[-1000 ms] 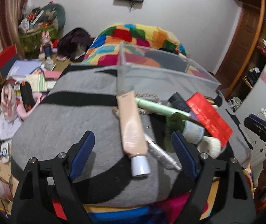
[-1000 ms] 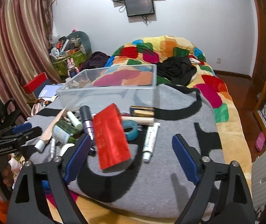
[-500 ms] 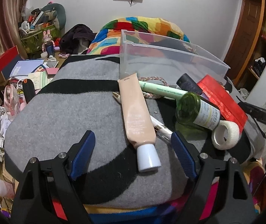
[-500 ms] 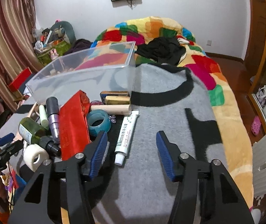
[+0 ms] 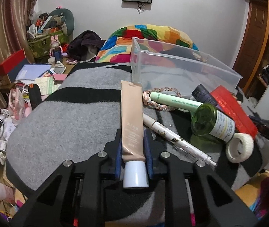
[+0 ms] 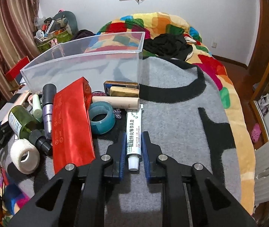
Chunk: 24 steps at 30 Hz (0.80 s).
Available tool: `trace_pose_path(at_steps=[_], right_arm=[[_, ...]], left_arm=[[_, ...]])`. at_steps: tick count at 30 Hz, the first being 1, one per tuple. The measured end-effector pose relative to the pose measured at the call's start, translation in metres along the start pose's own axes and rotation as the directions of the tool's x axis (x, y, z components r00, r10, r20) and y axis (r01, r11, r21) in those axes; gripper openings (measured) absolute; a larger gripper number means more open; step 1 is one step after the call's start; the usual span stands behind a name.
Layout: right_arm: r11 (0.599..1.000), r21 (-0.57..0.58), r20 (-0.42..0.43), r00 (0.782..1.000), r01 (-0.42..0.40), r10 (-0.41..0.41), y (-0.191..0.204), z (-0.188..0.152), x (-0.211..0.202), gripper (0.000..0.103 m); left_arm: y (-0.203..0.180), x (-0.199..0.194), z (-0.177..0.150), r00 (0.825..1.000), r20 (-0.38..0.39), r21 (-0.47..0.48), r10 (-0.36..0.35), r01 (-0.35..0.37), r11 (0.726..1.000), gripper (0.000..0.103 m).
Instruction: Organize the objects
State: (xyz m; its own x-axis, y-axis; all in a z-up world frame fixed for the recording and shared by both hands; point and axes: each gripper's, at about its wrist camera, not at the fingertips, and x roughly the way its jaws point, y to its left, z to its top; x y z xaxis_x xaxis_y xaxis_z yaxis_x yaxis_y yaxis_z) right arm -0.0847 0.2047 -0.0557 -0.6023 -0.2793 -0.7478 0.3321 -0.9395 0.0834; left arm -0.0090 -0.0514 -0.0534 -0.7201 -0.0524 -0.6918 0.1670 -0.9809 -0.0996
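Left gripper (image 5: pixel 132 147): jaws closing, blue pads against both sides of the beige cosmetic tube (image 5: pixel 131 117), low centre of frame, white cap toward the camera. Tube lies on the grey-and-black blanket (image 5: pixel 68 124) over the bed, far end touching the clear plastic bin (image 5: pixel 183 70).

Right gripper (image 6: pixel 133 149): pressed together, pinching the white ointment tube (image 6: pixel 133 132) near its cap, lower centre. Left of it: teal tape roll (image 6: pixel 101 120), red foil pouch (image 6: pixel 71 124), green glass bottle (image 6: pixel 20 122), white gauze roll (image 6: pixel 25 156). Bin at upper centre
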Motion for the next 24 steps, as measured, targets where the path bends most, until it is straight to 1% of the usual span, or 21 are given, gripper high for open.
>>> trace_pose_path(at_steps=[3,4,6,7,12,14,15,16,17,18,19,20,21,22,23,24], right_arm=[[1.000,0.002,0.028,1.000,0.008,-0.008,-0.001,0.000,-0.009,0.015],[1.000,0.003,0.038,0.999,0.011,-0.011,-0.001,0.000,-0.012,0.015],[1.000,0.011,0.058,0.998,0.009,-0.010,-0.003,0.001,-0.020,0.014],[1.000,0.015,0.069,0.998,0.006,-0.007,-0.004,0.002,-0.026,0.014],[1.000,0.022,0.122,0.993,-0.003,0.000,-0.006,0.006,-0.047,0.014],[1.000,0.025,0.141,0.990,-0.011,0.007,-0.006,0.008,-0.054,0.015],[1.000,0.023,0.153,0.988,-0.018,0.015,-0.006,0.010,-0.059,0.014],[1.000,0.022,0.159,0.987,-0.021,0.017,-0.005,0.010,-0.061,0.014],[1.000,0.020,0.167,0.986,-0.023,0.019,-0.004,0.011,-0.064,0.014],[1.000,0.015,0.172,0.985,-0.026,0.023,-0.003,0.011,-0.066,0.015],[1.000,0.011,0.176,0.984,-0.025,0.022,-0.002,0.011,-0.068,0.015],[1.000,0.009,0.179,0.984,-0.023,0.021,-0.002,0.011,-0.069,0.015],[1.000,0.005,0.181,0.983,-0.023,0.022,-0.001,0.011,-0.071,0.015],[1.000,0.003,0.183,0.983,-0.025,0.024,0.000,0.011,-0.071,0.015],[1.000,0.001,0.185,0.982,-0.027,0.027,0.000,0.011,-0.072,0.015],[1.000,-0.001,0.187,0.982,-0.030,0.030,0.001,0.012,-0.072,0.015]], left_arm=[[0.007,-0.005,0.001,1.000,-0.006,-0.029,-0.029,0.028,0.999,0.019],[0.007,-0.007,0.002,1.000,-0.004,-0.031,-0.028,0.028,0.999,0.017],[0.009,-0.013,0.003,1.000,0.009,-0.030,-0.027,0.027,0.999,0.012],[0.010,-0.018,0.005,0.999,0.018,-0.029,-0.034,0.034,0.999,0.005],[0.008,-0.039,0.014,0.997,0.062,-0.015,-0.044,0.045,0.999,0.004],[0.005,-0.043,0.016,0.997,0.076,0.007,-0.030,0.030,1.000,0.004],[0.004,-0.042,0.017,0.997,0.070,0.017,-0.025,0.024,1.000,0.004],[0.003,-0.036,0.017,0.999,0.045,0.030,-0.003,0.002,1.000,0.004],[0.004,-0.031,0.017,1.000,0.023,0.030,0.020,-0.021,0.999,0.009],[0.007,-0.023,0.016,0.999,-0.018,0.022,0.033,-0.032,0.999,0.012],[0.011,-0.019,0.014,0.999,-0.040,0.003,0.030,-0.030,1.000,0.020],[0.016,-0.017,0.012,0.998,-0.054,-0.026,0.018,-0.019,0.999,0.033],[0.021,-0.016,0.010,0.998,-0.062,-0.050,0.006,-0.009,0.999,0.042],[0.025,-0.017,0.007,0.998,-0.066,-0.077,-0.010,0.005,0.997,0.056],[0.028,-0.018,0.005,0.998,-0.063,-0.094,-0.021,0.015,0.995,0.061],[0.030,-0.020,0.002,0.998,-0.055,-0.107,-0.030,0.024,0.994,0.061]])
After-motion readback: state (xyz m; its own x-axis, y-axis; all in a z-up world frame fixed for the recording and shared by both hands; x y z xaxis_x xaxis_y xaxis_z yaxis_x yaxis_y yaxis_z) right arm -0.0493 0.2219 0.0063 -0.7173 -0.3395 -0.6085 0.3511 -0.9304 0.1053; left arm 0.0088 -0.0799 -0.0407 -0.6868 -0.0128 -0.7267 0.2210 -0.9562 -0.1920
